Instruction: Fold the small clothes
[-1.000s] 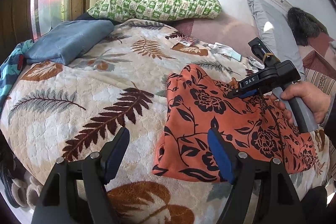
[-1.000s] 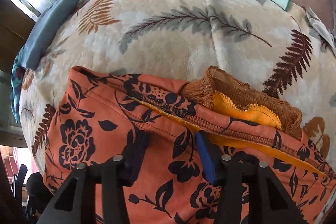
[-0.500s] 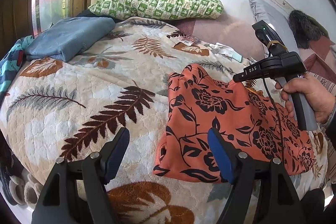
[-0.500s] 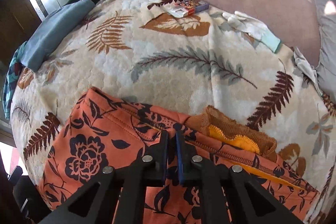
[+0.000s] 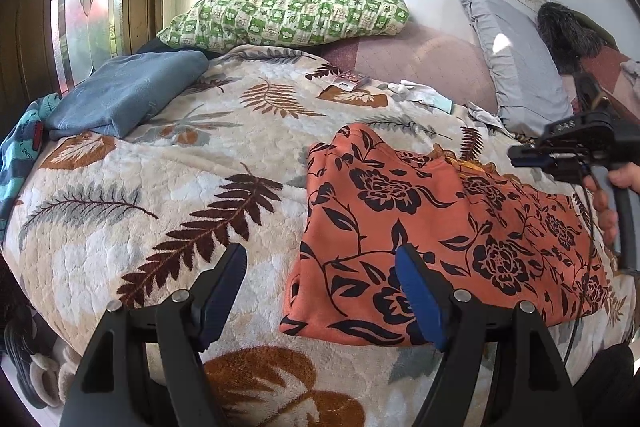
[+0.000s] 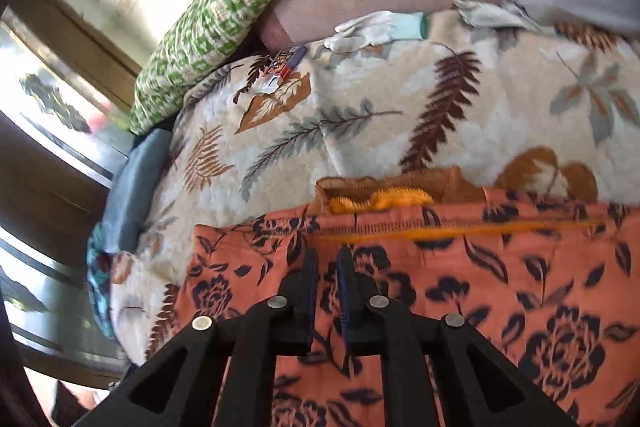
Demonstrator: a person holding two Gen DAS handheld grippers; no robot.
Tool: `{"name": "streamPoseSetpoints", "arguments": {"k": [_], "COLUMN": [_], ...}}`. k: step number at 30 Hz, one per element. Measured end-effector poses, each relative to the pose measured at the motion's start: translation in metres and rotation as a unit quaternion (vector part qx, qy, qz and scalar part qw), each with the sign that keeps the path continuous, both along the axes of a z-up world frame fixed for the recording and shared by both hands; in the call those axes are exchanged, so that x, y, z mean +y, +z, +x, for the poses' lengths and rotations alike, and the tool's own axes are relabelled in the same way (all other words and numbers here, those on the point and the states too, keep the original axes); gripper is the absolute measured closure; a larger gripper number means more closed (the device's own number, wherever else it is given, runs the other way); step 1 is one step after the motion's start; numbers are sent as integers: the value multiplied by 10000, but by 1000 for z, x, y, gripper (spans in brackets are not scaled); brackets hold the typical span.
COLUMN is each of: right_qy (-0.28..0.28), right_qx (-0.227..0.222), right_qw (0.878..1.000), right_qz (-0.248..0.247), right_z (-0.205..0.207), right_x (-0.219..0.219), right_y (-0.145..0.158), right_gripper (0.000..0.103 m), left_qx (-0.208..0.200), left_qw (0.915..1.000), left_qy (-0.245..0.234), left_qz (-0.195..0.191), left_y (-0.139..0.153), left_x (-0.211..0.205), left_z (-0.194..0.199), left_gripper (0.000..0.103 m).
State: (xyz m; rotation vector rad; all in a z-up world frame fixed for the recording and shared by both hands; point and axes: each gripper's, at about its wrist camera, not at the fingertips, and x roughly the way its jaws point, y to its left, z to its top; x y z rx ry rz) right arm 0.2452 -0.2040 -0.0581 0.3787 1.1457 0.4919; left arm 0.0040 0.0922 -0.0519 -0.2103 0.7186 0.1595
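An orange garment with black flowers (image 5: 440,227) lies folded on the leaf-print blanket (image 5: 168,195); it also shows in the right wrist view (image 6: 500,287), with a brown and yellow knit edge (image 6: 384,193) at its far side. My left gripper (image 5: 320,287) is open and empty, low over the garment's near left edge. My right gripper (image 6: 325,279) is shut and empty, held above the garment. It shows at the right in the left wrist view (image 5: 532,157), lifted clear of the cloth.
A folded blue cloth (image 5: 124,91) lies at the back left, and a green checked pillow (image 5: 284,15) behind it. White gloves (image 5: 420,91) and a small packet (image 5: 348,81) lie at the blanket's far edge. A grey pillow (image 5: 516,59) leans at the back right.
My right gripper closed, then lifted off the garment and drew back to the right. The garment settled flat. My left gripper has stayed open in place.
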Motion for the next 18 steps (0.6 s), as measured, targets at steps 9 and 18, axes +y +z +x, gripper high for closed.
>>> {"name": "streamPoseSetpoints", "arguments": {"k": [9, 18], "right_qy": [-1097, -2103], "right_qx": [846, 558], "right_qw": [9851, 9758], "right_qz": [1017, 231], "right_z": [-12, -103], "right_x": [-84, -170], "right_y": [-55, -38], "right_gripper": [30, 25], "left_qx": [309, 422], "left_qw": [9995, 9987], "left_qy": [-110, -140], "left_qz": [-29, -268], "left_y": [3, 25], "left_x": [-18, -27], "left_z": [-3, -8], "left_gripper": [26, 26]}}
